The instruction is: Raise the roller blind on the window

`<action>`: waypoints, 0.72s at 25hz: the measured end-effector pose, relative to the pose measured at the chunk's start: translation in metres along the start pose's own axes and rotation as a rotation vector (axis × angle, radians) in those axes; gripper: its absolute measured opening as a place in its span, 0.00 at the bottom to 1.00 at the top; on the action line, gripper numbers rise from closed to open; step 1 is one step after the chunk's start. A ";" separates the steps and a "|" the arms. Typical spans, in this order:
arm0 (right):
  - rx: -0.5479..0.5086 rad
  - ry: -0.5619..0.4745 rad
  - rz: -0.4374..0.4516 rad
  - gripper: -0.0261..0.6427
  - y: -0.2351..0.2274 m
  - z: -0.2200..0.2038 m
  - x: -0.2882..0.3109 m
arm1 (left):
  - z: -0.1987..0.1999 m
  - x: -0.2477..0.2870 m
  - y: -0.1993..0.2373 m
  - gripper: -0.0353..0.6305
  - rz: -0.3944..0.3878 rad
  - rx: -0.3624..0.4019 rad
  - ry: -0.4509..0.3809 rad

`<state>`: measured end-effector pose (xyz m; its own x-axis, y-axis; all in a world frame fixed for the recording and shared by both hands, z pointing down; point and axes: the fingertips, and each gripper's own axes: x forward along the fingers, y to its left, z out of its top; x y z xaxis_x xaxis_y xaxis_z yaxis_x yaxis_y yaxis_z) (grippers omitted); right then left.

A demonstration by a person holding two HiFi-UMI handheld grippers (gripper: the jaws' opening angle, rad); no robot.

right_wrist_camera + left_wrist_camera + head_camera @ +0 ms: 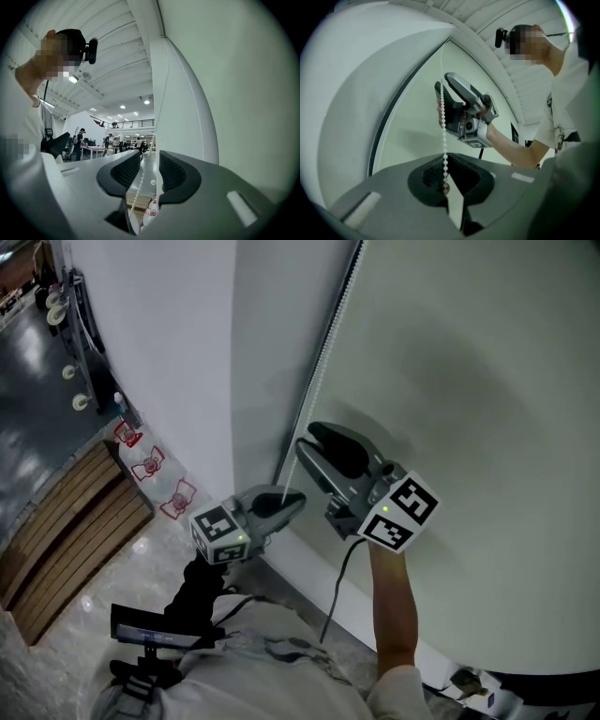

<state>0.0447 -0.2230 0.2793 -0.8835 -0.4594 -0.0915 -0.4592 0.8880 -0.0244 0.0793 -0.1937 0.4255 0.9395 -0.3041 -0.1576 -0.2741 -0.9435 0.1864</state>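
Bead chain point(444, 126): thin, white, plastic by the look, hanging taut above the left gripper point(445, 187) and passing in front of the right gripper point(309, 437). It probably handles light and limp with no stiffness. The beads give the pads something to catch on, so slip risk is low if it sits centred. A hard jerk could likely snap it.

Left gripper is clamped on the chain, one bead pinched right at the jaw tips. Right gripper sits just above and beyond the left one with its jaws spread wide. A chain strand runs through the gap without touching either pad.

Roller blind point(469, 381): pale fabric filling the area behind and right of both grippers, hanging down. I would not grab the fabric; work the chain. Best hold looks like higher on the strand, above the left gripper, pulling in line with it. I cannot tell which strand lifts the blind.
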 end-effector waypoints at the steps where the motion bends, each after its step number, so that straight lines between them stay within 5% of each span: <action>1: -0.001 -0.012 0.000 0.22 -0.003 0.007 0.002 | -0.001 0.000 0.000 0.05 0.001 0.000 0.001; 18: -0.062 -0.166 0.101 0.17 -0.025 0.115 0.044 | -0.018 -0.006 0.012 0.05 0.042 -0.003 0.041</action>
<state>0.0281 -0.2633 0.1615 -0.9004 -0.3536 -0.2534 -0.3781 0.9242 0.0537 0.0740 -0.2012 0.4465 0.9347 -0.3381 -0.1098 -0.3133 -0.9295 0.1948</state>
